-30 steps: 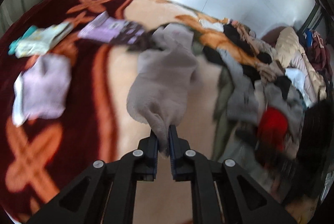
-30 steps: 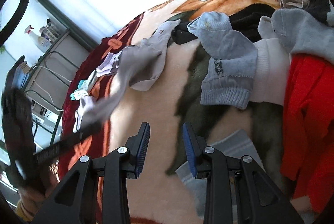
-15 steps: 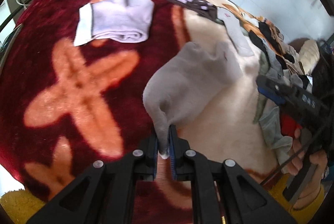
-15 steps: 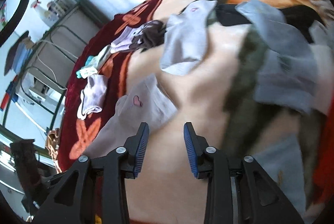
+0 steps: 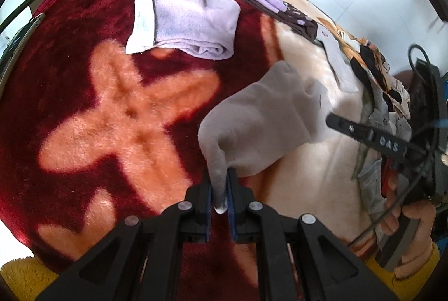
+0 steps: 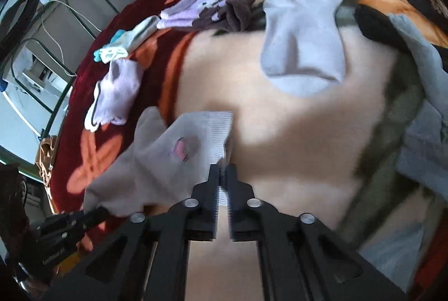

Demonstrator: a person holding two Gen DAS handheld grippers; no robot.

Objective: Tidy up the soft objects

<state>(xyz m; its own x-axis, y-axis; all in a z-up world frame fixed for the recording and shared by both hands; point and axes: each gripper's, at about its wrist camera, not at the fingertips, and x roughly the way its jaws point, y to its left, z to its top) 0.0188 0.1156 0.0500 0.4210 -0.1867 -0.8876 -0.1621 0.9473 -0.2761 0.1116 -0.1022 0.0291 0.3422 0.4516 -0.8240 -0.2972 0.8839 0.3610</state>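
since a second ago the right claw (image 6: 222,175) has closed on the grey sock's (image 5: 260,127) cuff; the left claw (image 5: 219,189) stays clamped on its toe, just below the folded lilac sock (image 5: 193,23). next, likely: fold it flat on the blanket (image 5: 84,110).

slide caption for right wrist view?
Both claws pinch one grey sock over the blanket: right claw at its ribbed cuff.

We see a pale grey sock (image 5: 260,127) with a small pink heart, stretched out just above the blanket, its matching partner (image 6: 303,48) lying flat farther off near folded lilac socks (image 5: 193,26).
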